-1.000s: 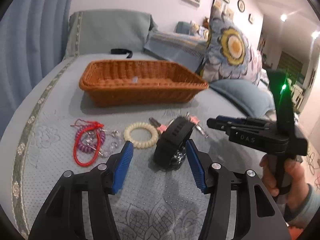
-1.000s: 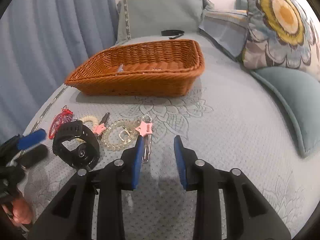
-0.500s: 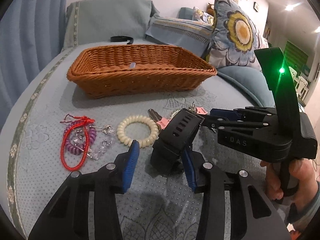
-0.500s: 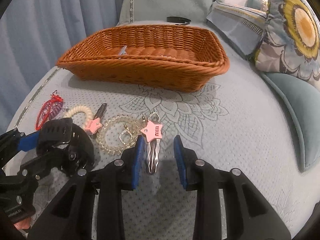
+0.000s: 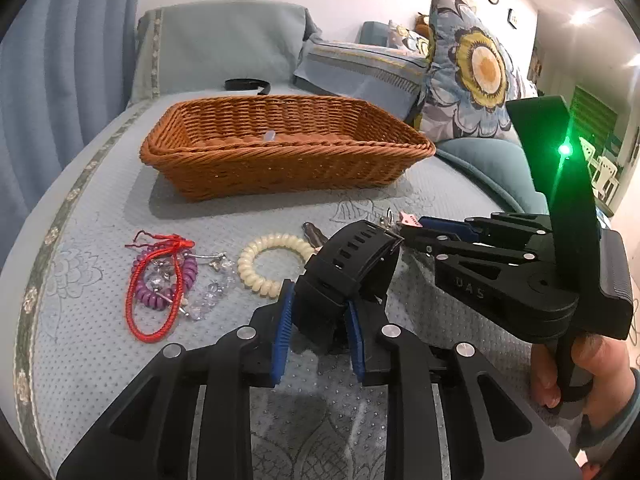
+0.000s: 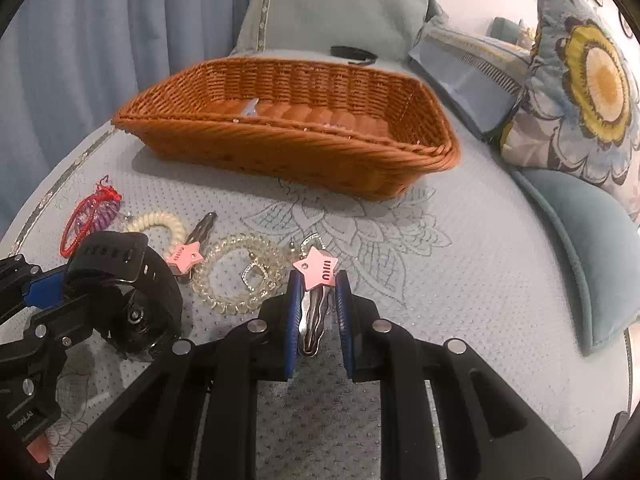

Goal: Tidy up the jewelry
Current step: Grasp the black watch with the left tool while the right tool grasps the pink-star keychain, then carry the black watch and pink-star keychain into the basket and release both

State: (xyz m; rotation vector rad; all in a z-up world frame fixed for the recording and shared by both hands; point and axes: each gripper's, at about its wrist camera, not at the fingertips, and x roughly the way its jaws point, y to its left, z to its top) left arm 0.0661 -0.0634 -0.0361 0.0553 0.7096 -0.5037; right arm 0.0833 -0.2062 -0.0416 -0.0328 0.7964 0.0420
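**Both grippers closed on pieces beside the wicker basket**

On the left of the bed cover [image 5: 100, 340] lie a red cord bracelet [image 5: 138, 312] and a purple coil band [image 5: 182, 280], then a cream coil band [image 5: 260, 268]. The left gripper [image 5: 320, 326] has its blue fingers [image 5: 280, 332] pressed against a black watch [image 5: 348, 264], whose strap arches up off the cover. Beyond stands the wicker basket [image 5: 280, 168], a small pale item on its floor. To the right, the right gripper [image 6: 318, 312] pinches a metal hair clip with a pink star [image 6: 316, 272]; the star bears raised letters reading roughly "miu". A second star clip [image 6: 186, 256] and a clear coil band [image 6: 236, 276] lie between the watch and that clip. The right tool's body is embossed "DAS".
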